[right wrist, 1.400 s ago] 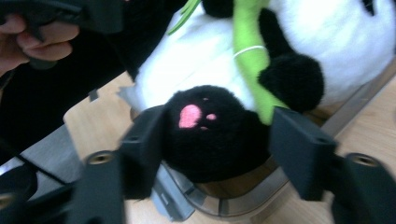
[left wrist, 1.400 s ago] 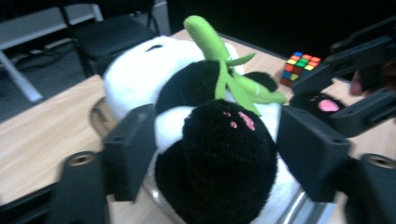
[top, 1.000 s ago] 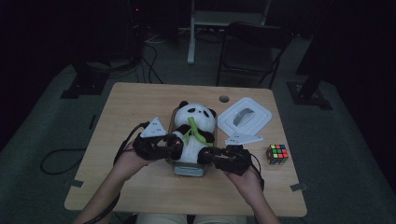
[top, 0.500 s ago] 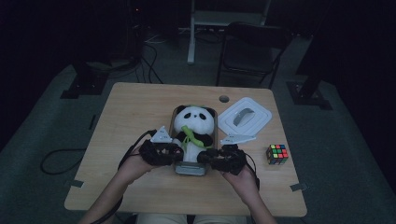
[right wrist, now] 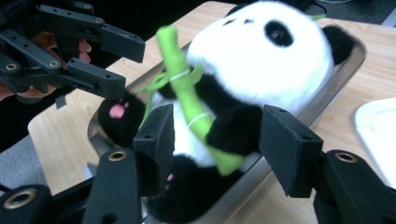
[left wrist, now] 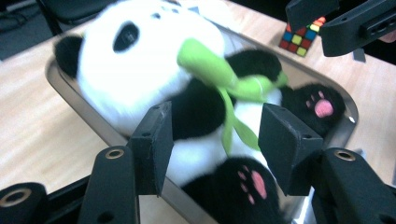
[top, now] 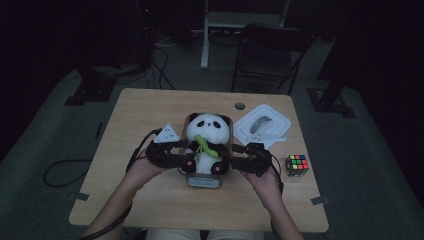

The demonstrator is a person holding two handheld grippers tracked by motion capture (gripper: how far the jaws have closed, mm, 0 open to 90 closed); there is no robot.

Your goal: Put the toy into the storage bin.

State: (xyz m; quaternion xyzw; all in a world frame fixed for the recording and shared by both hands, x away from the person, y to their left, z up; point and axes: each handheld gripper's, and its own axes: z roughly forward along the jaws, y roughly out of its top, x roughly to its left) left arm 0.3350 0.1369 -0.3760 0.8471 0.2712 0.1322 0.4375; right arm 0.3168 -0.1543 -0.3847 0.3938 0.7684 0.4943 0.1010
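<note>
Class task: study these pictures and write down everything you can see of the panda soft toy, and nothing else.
The black-and-white plush panda toy lies on its back in a shallow metal tray on the wooden table, head towards the far edge. Its fur looks soft; ears, eye patches, arms and legs are black, and the paws have pink pads. It hugs a green fabric bamboo stalk across its chest. The left gripper and right gripper flank it, jaws open, not visibly gripping it.

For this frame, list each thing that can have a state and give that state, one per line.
Panda plush: lying on its back in the metal tray, green bamboo stalk across its chest.
Metal tray: on the table, holding the panda.
Left gripper: open, fingers either side of the panda's body, not closed on it.
Right gripper: open, fingers flanking the panda's other side.
White lid: lying flat on the table, off to the tray's right.
Puzzle cube: scrambled, sitting alone.
</note>
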